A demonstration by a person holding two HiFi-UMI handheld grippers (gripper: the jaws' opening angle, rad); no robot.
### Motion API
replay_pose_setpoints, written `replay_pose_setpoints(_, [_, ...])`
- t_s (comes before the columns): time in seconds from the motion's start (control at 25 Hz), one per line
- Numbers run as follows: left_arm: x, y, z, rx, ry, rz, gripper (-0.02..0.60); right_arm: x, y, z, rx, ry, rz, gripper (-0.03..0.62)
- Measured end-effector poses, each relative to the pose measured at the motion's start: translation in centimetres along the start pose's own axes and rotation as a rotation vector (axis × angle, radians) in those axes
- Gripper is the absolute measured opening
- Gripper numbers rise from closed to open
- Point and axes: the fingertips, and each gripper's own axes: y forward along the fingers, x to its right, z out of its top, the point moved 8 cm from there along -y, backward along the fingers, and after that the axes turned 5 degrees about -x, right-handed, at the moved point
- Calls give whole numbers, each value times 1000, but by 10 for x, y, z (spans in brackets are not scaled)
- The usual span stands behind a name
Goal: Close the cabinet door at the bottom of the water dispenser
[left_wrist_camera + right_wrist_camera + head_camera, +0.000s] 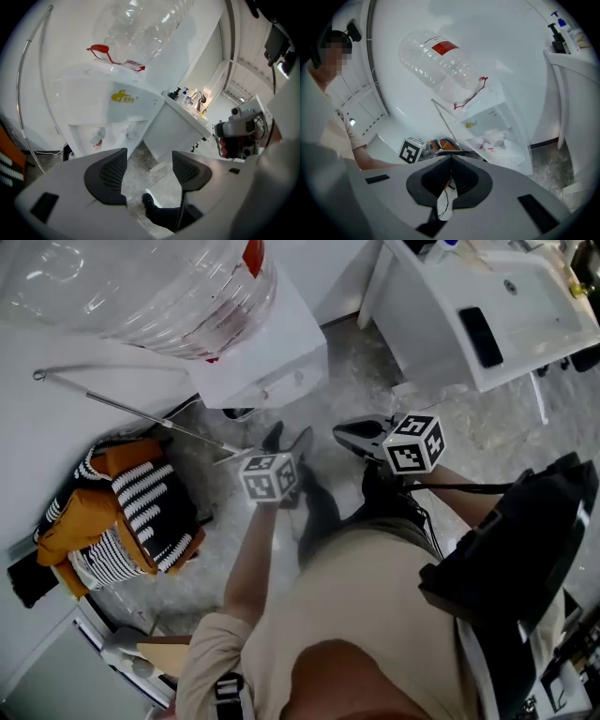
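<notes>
— Can you read something on the dispenser (93, 103)?

— Only a yellow logo (124, 97) on its white front, above the two taps (112, 137); the letters are too small for me. The bottle (440, 61) on top has a red label (445, 47), also not readable, and a red ring (101, 50) at its neck.

— And the door?

— The dispenser stands at the far left. Its door at the bottom I cannot see: the head view shows only the top, and in both gripper views the gripper body covers the low part.

— How are the jaws?

— The left gripper (149, 154) has its jaws spread, with only floor and a dark shoe (149, 202) showing between them. The right gripper (450, 161) has its jaws pressed together on nothing. Both hang near the dispenser front, not touching it.

— What else is around?

— At the near left lies a pile of orange and striped clothes (131, 507), with a thin metal rod (141, 412) slanting above it. At the far right stands a white sink stand (178, 126) with some bottles (180, 93).
</notes>
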Motion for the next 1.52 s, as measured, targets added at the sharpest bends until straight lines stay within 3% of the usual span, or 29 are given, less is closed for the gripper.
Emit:
replay_pose_setpoints(0.2, [20, -16, -3, 6, 12, -18, 288, -1, -14, -11, -55, 33, -36, 14])
replay_pose_setpoints(0.4, [21, -29, 11, 14, 71, -1, 288, -10, -12, -5, -72, -22, -28, 14])
replay_pose_setpoints(0.6, [35, -49, 45, 73, 127, 4, 287, -16, -11, 3, -81, -51, 6, 14])
replay_pose_setpoints(0.8, [55, -70, 60, 142, 116, -24, 286, -22, -21, 15, -37, -66, 31, 14])
replay_pose_setpoints(0.84, [61, -72, 62, 156, 108, -33, 278, -22, -24, 17, -27, -69, 31, 14])
replay_pose_setpoints(0.92, [74, -75, 67, 187, 91, -42, 201, -19, -33, 22, 5, -76, 29, 14])
replay_pose_setpoints(1.12, [103, -72, 72, 261, 56, 5, 145, -22, -51, 39, 78, -138, 85, 14])
replay_pose_setpoints(1.2, [112, -76, 72, 311, 13, 46, 12, -25, -58, 44, 89, -169, 124, 14])
replay_pose_setpoints(1.24, [117, -77, 75, 334, -4, 54, -5, -26, -63, 48, 95, -184, 140, 14])
replay_pose_setpoints(1.36, [130, -81, 82, 375, -12, 68, -6, -30, -74, 56, 112, -228, 178, 14])
replay_pose_setpoints(1.52, [149, -81, 80, 378, 35, 122, -9, -29, -89, 49, 98, -252, 208, 14])
